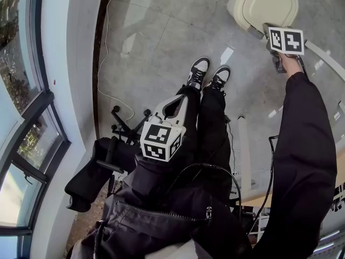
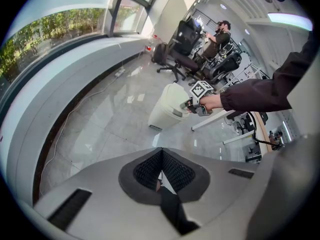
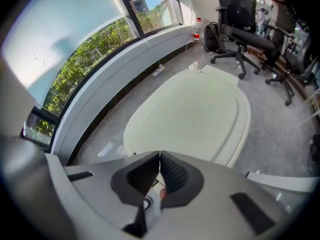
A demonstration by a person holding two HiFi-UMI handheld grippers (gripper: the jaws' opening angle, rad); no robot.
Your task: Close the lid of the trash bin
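Note:
The cream trash bin [image 1: 263, 4] stands on the grey floor ahead of my feet, and its lid [image 3: 195, 114] lies flat and down on the body. My right gripper [image 1: 269, 31] hovers at the bin's near edge, just above the lid, jaws shut with nothing between them [image 3: 159, 154]. The left gripper view shows the bin [image 2: 167, 106] from the side, with the right gripper [image 2: 192, 104] at its top. My left gripper [image 1: 182, 97] is held low by my legs, far from the bin, shut and empty [image 2: 161, 151].
A curved window wall [image 1: 32, 117] runs along the left, with a cable [image 1: 102, 63] on the floor beside it. A black chair [image 1: 126, 125] is close to my left leg. Office chairs [image 3: 240, 29] and a seated person [image 2: 220, 34] are beyond the bin. White desk legs [image 1: 329, 58] lie to the right.

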